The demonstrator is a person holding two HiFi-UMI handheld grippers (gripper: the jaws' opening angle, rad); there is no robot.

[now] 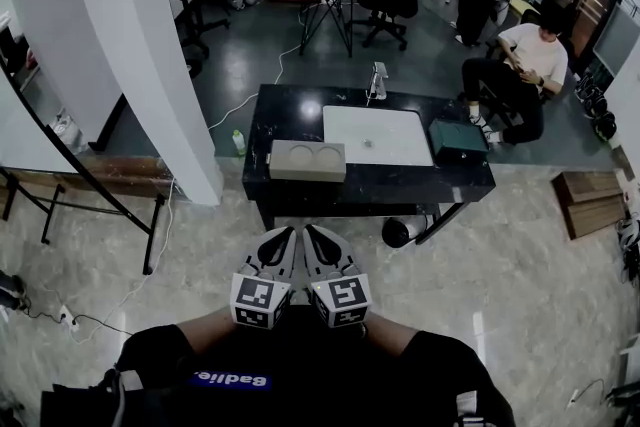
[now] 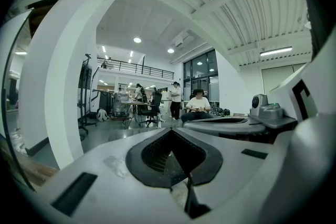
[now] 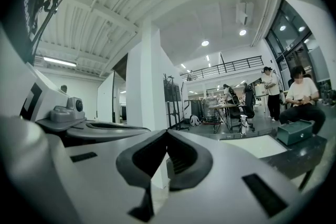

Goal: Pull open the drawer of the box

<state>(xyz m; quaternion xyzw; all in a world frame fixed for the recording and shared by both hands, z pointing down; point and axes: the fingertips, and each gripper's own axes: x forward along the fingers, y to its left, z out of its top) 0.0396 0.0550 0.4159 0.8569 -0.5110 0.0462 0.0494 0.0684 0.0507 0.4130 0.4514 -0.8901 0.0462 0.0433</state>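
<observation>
on the table [image 1: 290,110], grey box [image 1: 307,160] seen only from head view

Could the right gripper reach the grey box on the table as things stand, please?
Probably not yet: the right gripper hangs close to the person's body, short of the table where the grey box sits. Only floor lies between, so stepping forward should do.

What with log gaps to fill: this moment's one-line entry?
left gripper shut, empty | right gripper shut, empty | black table not reached
</observation>
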